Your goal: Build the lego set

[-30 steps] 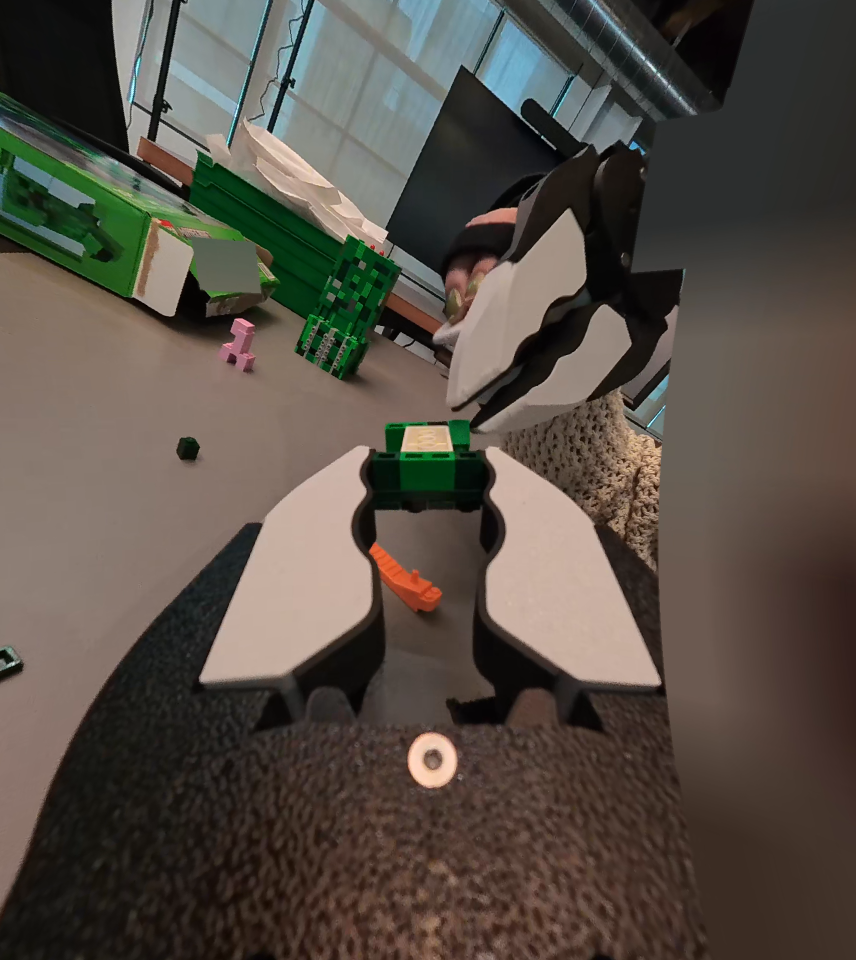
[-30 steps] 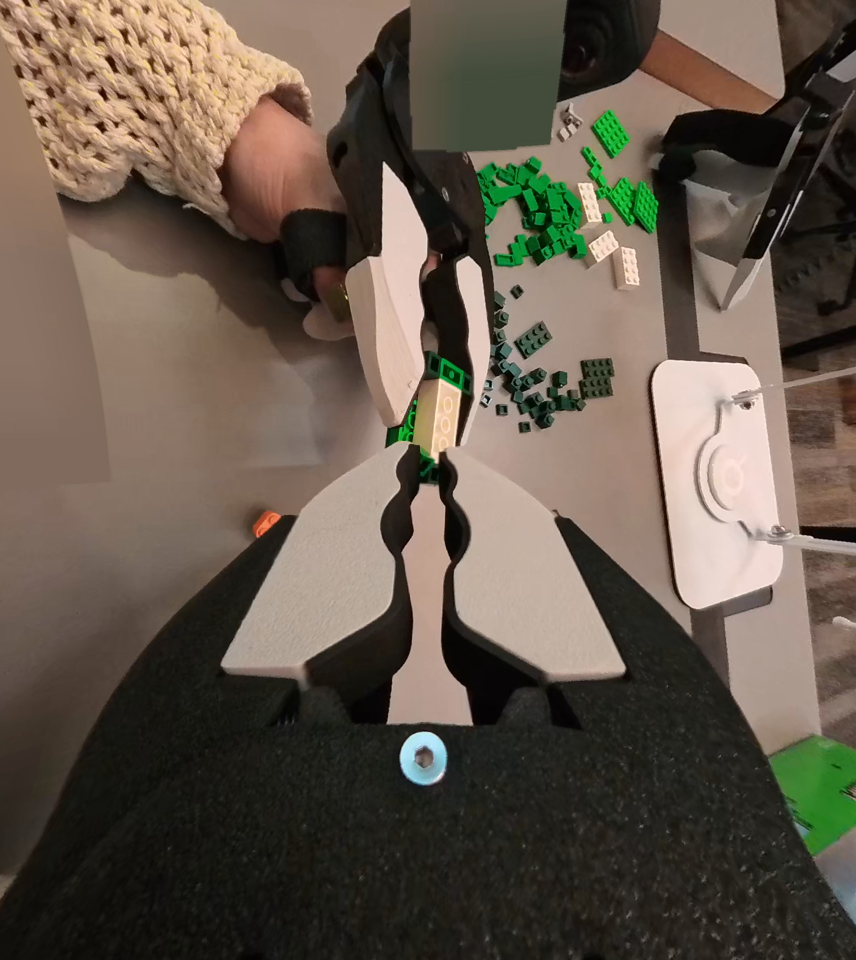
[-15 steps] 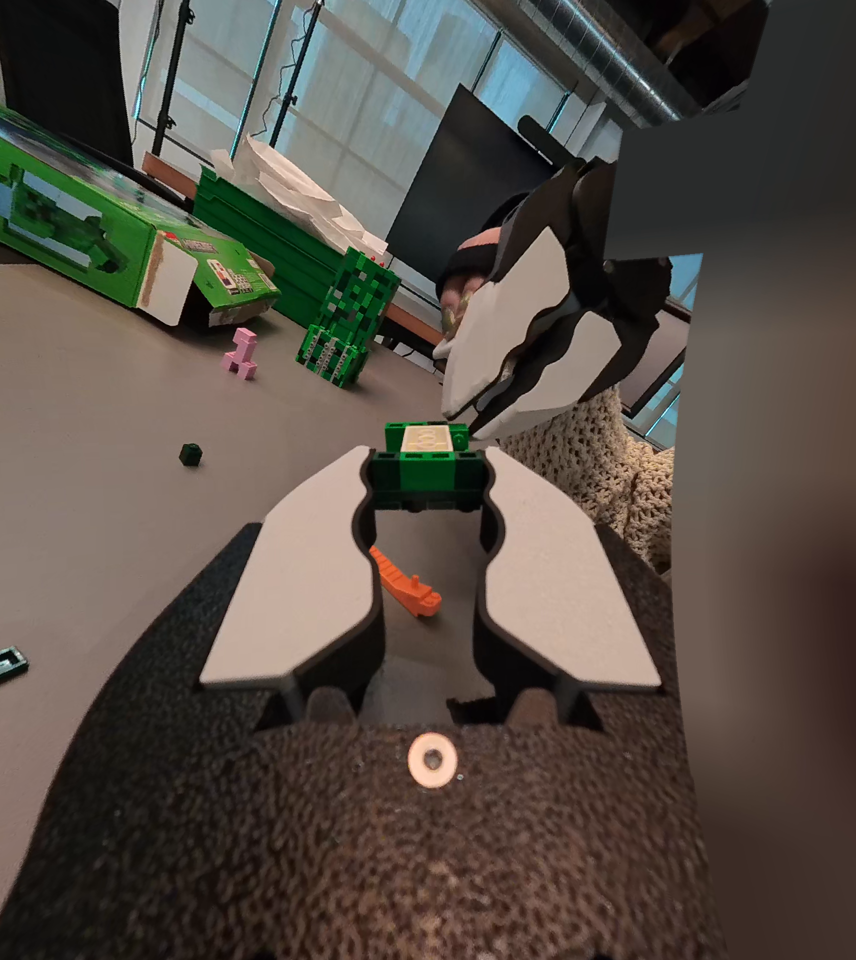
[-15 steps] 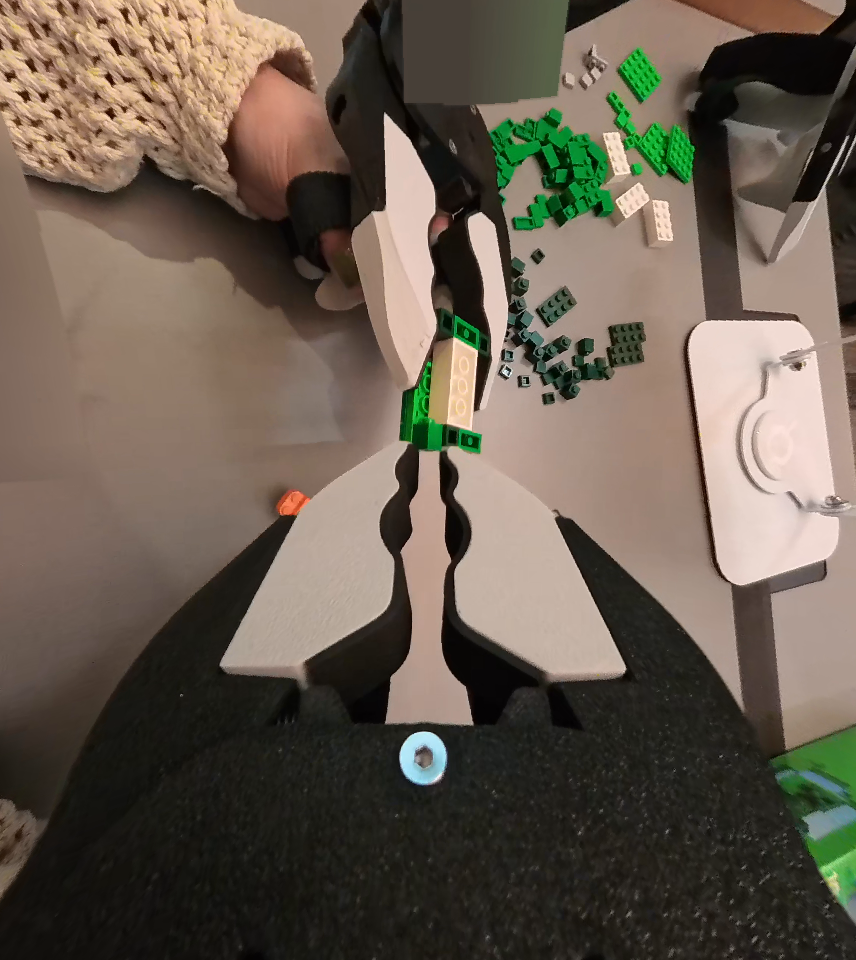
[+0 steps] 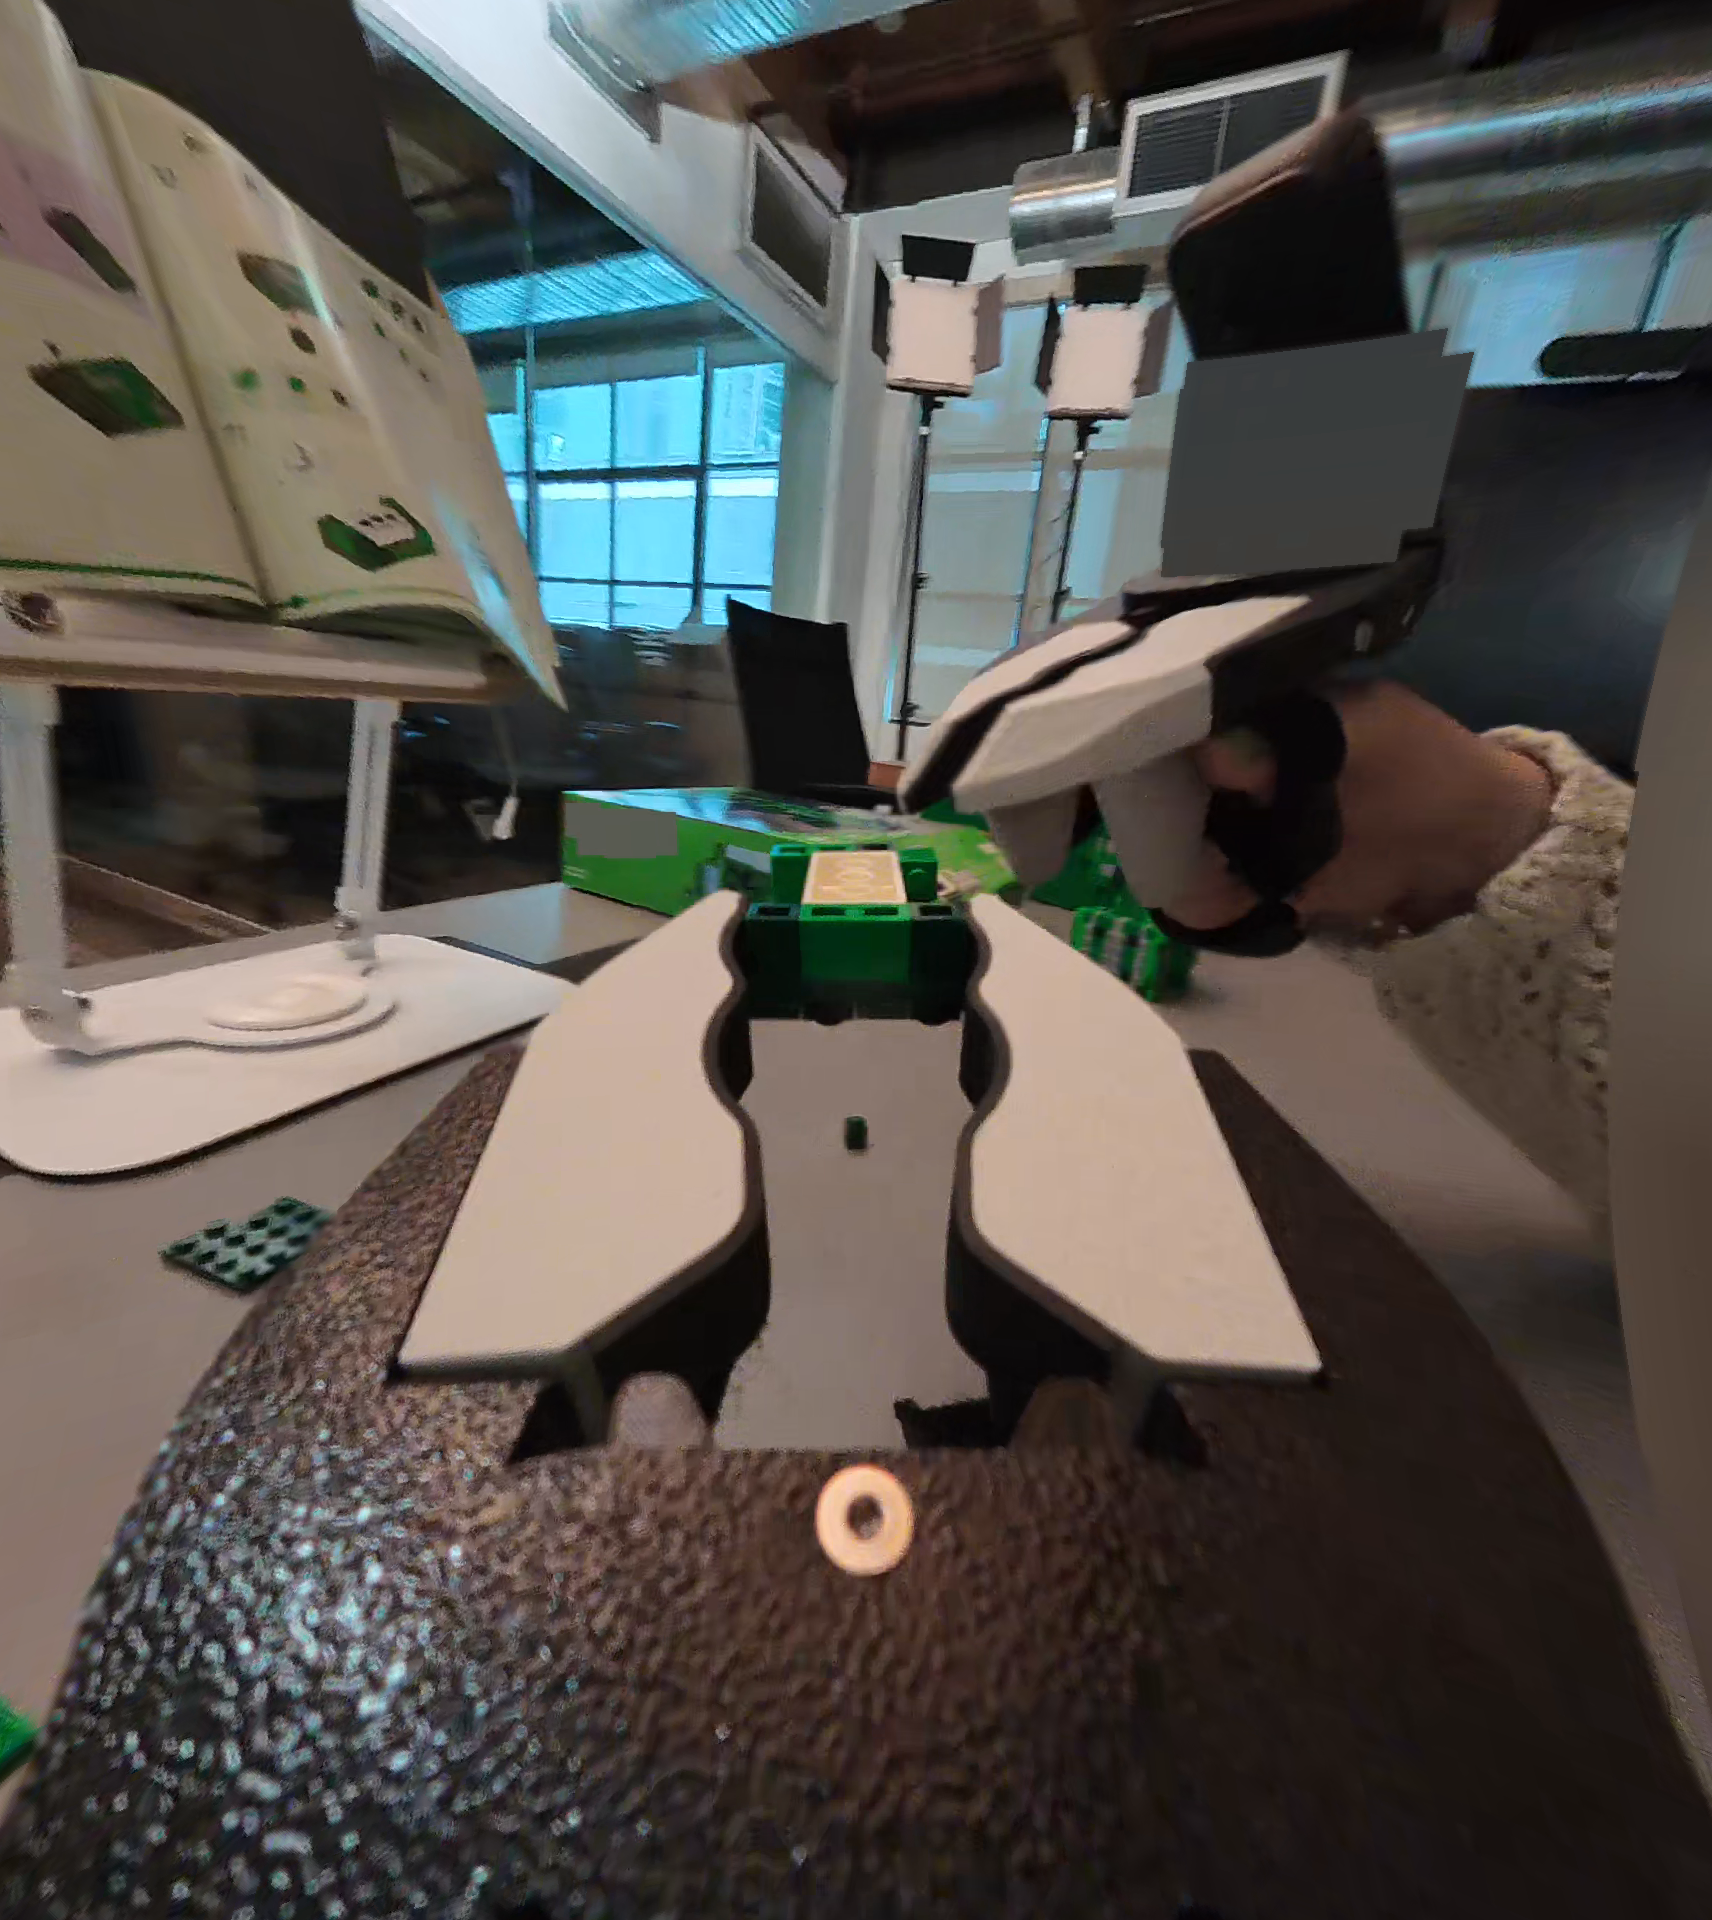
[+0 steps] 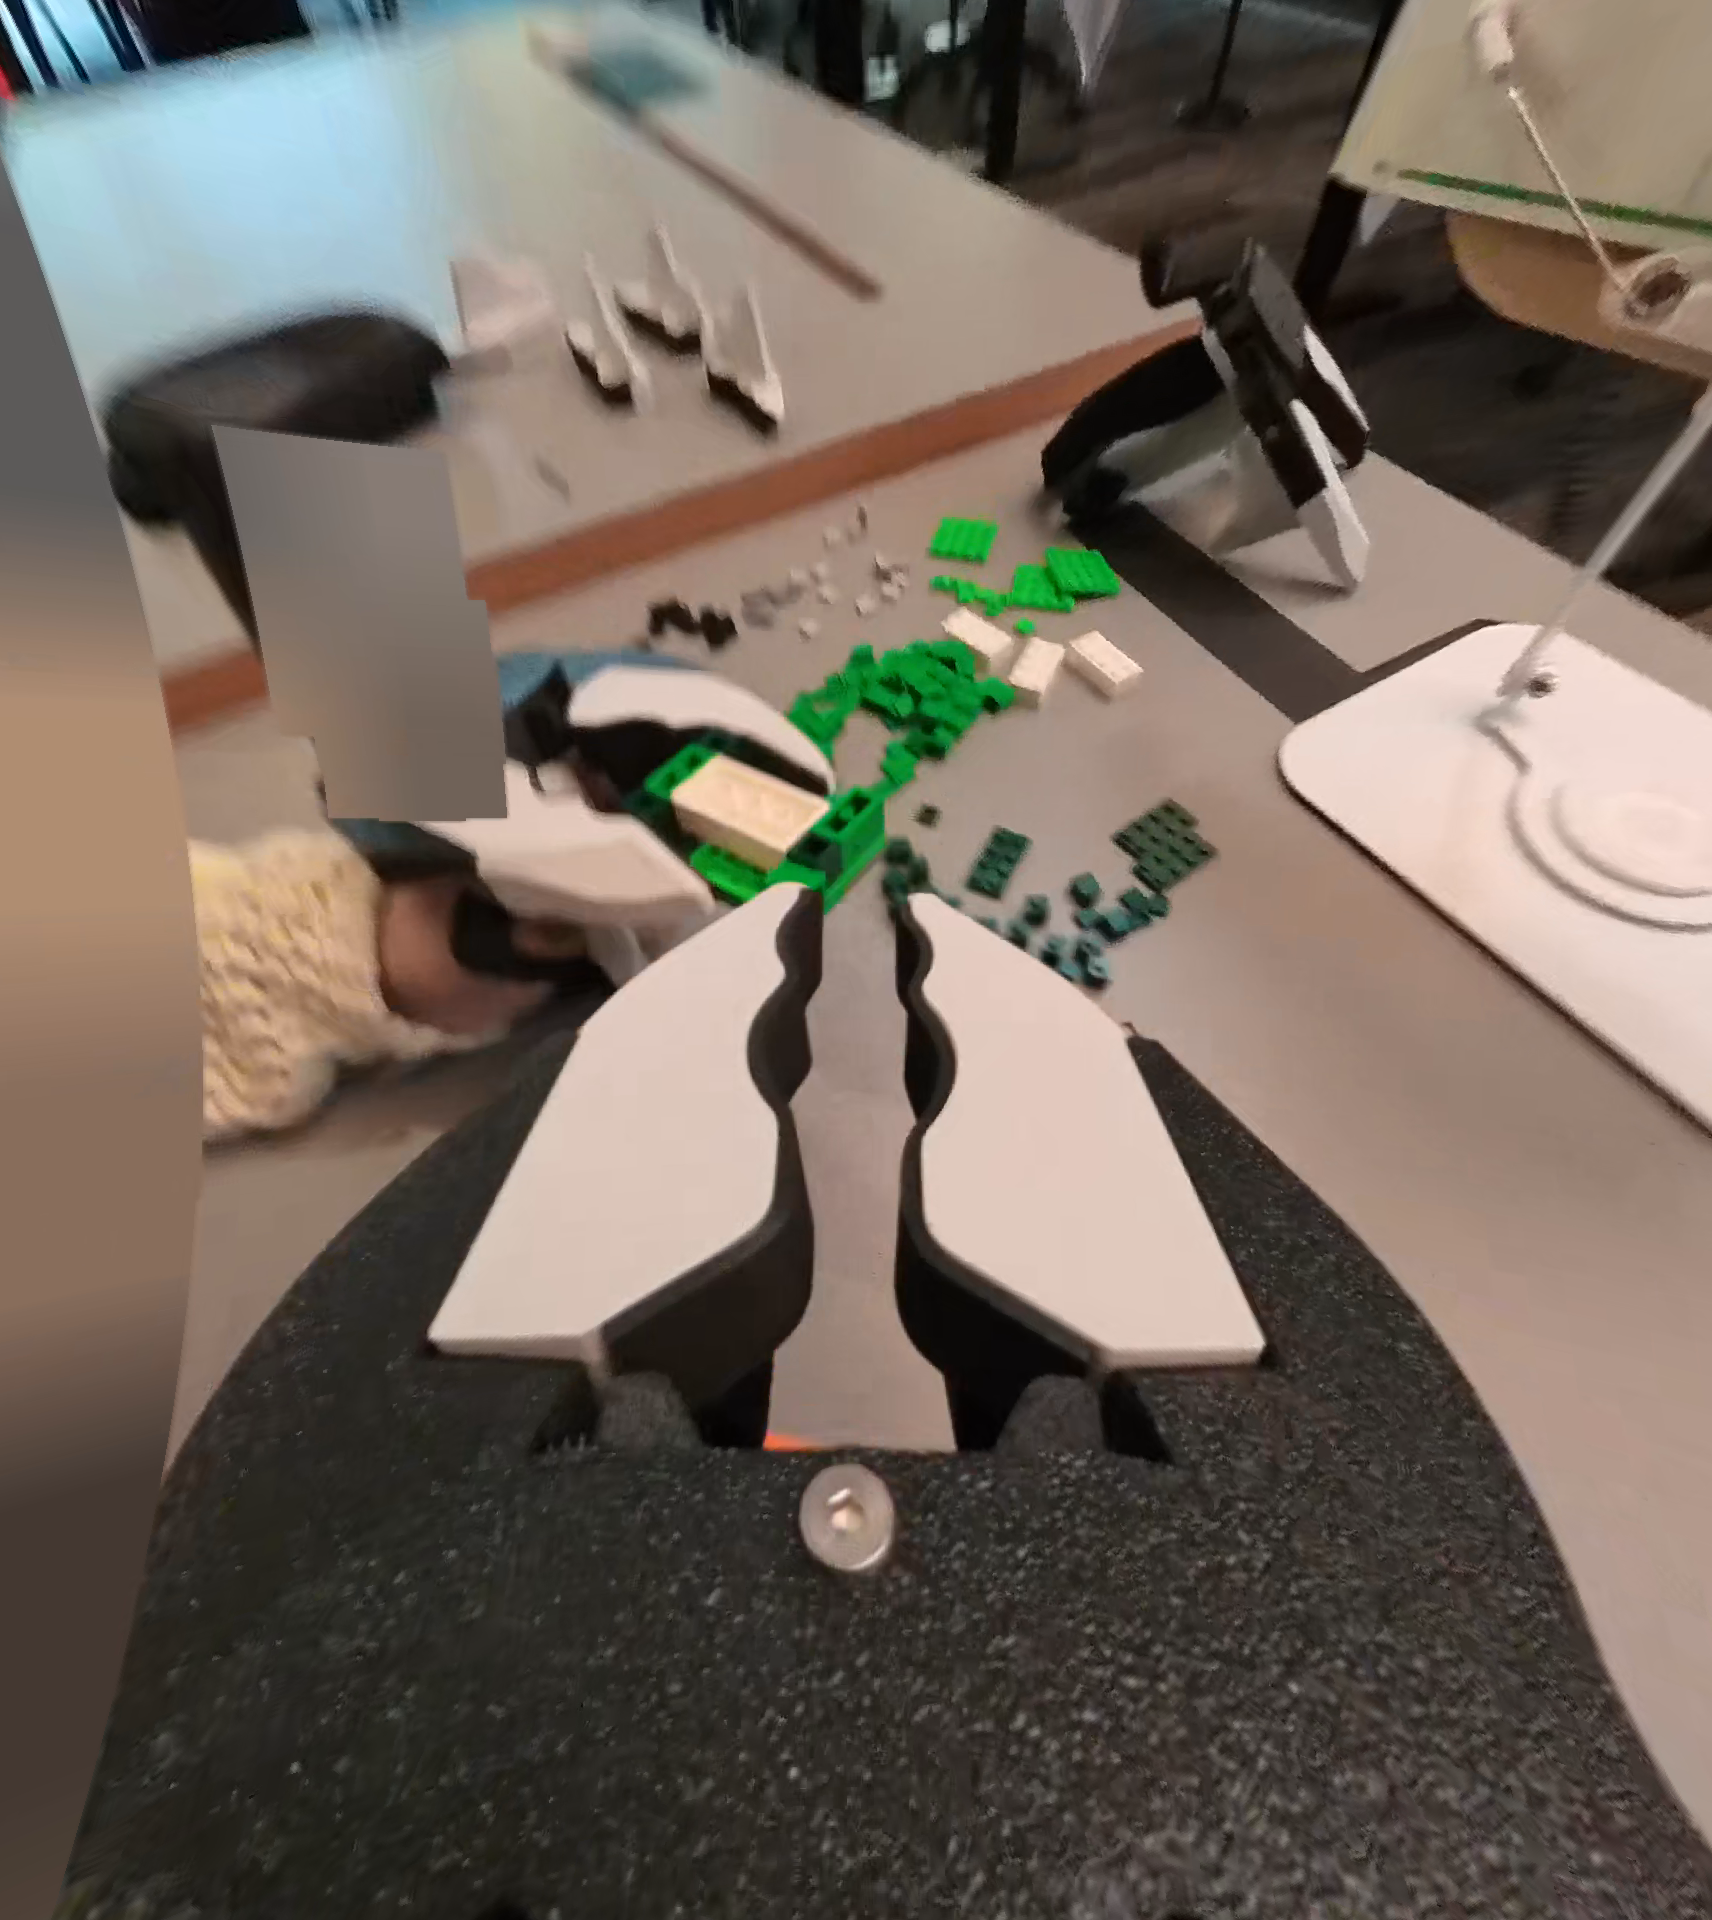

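Bricks come next, we judge: our left gripper [image 5: 857,935] clamps the green block [image 5: 854,951], tan brick on top, above the table [image 5: 1299,1091], while our right gripper [image 6: 857,904] is empty, its fingers nearly closed with a narrow gap between them, tips just beside the block. To do this well, we should hold the block level, check the open manual [image 5: 177,416] on its stand, then steer the right gripper to the loose green pile [image 6: 893,691] beyond, widening its fingers first. Both views are blurred, so slow down before pinching one piece.
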Tool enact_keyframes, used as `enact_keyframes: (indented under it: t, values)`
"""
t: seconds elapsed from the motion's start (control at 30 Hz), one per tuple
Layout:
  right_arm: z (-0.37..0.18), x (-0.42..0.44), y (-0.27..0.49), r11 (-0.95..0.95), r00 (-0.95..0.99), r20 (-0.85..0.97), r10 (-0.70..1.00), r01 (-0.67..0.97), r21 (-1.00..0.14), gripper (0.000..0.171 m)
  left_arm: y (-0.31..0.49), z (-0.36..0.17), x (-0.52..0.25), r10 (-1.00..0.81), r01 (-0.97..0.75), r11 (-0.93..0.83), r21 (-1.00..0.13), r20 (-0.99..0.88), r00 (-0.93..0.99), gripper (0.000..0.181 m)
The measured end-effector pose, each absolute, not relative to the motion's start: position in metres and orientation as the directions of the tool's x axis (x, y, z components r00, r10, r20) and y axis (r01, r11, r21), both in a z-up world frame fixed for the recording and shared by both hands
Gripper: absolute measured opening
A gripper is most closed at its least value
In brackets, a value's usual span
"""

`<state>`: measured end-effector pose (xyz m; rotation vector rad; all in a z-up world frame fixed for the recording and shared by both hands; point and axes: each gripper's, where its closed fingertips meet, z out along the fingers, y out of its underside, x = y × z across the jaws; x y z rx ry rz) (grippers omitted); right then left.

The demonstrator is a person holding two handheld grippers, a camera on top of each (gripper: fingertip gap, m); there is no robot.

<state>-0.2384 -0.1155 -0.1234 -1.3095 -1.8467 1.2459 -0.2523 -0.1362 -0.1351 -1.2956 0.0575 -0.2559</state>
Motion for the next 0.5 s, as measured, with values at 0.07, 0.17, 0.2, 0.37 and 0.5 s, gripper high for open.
enact_keyframes:
  t: [0.07, 0.17, 0.2, 0.37, 0.5]
  values:
    - [-0.123, -0.243, -0.121, -0.058, -0.381, -0.238, 0.894, 0.426, -0.903, 0.015, -0.136, -0.135, -0.252, -0.19, 0.132, 0.254, -0.958, 0.084, 0.978, 0.036]
    - [-0.13, -0.244, -0.127, -0.142, -0.398, -0.357, 0.845, 0.477, -0.867, 0.02, -0.137, -0.135, -0.253, -0.16, 0.106, 0.26, -0.96, 0.065, 0.985, 0.036]
    - [-0.129, -0.245, -0.127, -0.144, -0.407, -0.358, 0.841, 0.468, -0.872, 0.02, -0.137, -0.135, -0.253, -0.158, 0.095, 0.257, -0.962, 0.055, 0.986, 0.036]
    - [-0.136, -0.244, -0.13, -0.081, -0.411, -0.308, 0.858, 0.485, -0.871, 0.018, -0.136, -0.138, -0.255, -0.164, 0.118, 0.244, -0.963, 0.079, 0.983, 0.036]
    - [-0.138, -0.244, -0.131, -0.047, -0.409, -0.277, 0.87, 0.489, -0.871, 0.015, -0.135, -0.139, -0.256, -0.167, 0.125, 0.236, -0.964, 0.087, 0.982, 0.036]
